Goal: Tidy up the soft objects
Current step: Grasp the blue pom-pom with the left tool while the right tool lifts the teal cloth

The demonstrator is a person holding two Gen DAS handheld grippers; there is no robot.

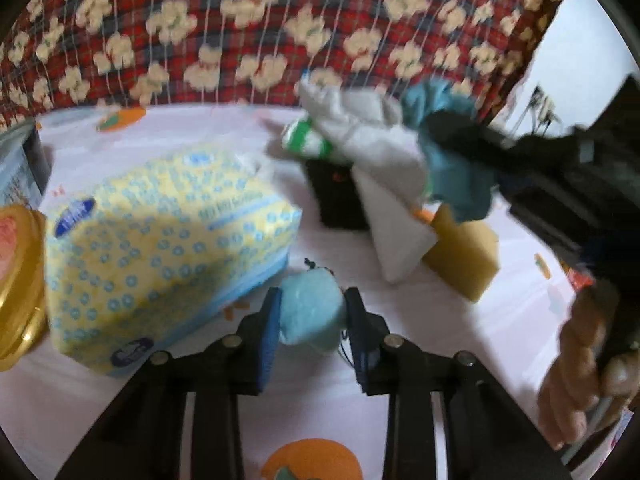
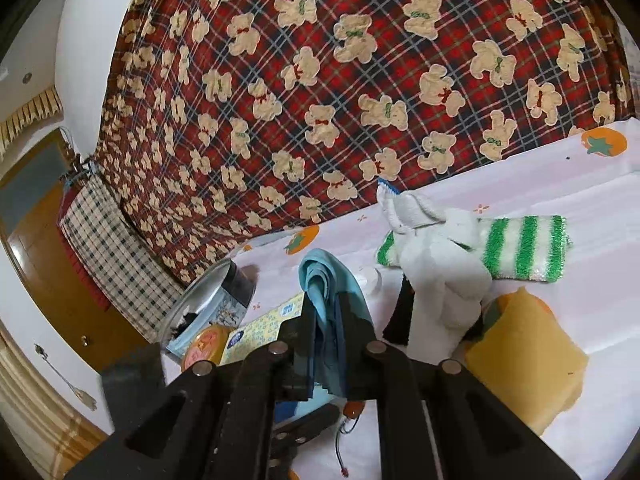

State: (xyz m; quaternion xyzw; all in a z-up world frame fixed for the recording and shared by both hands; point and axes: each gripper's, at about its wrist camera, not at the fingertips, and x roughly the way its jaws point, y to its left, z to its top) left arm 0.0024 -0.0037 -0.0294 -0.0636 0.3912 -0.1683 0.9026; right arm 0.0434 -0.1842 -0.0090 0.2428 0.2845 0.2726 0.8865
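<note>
In the left wrist view my left gripper (image 1: pixel 313 309) is low over the white tablecloth (image 1: pixel 400 340). Its blue pads press on both sides of a small light blue plush toy (image 1: pixel 310 316). My right gripper (image 2: pixel 325 304) is shut on a hanging blue cloth (image 2: pixel 328 280). The left wrist view shows that right gripper (image 1: pixel 440 132) raised at the right with the blue cloth (image 1: pixel 456 168) dangling. A white rolled cloth (image 2: pixel 440 264), a green-striped cloth (image 2: pixel 524 248) and a yellow sponge (image 2: pixel 520 356) lie behind it on a pile.
A yellow tissue pack (image 1: pixel 160 248) lies left of the plush, a gold-rimmed tin (image 1: pixel 18 280) beside it. A black box (image 1: pixel 336 196) and a white foam block (image 1: pixel 396 232) stand in the middle. A glass jar (image 2: pixel 218 300) sits back left. A person's hand (image 1: pixel 580 360) holds the right gripper.
</note>
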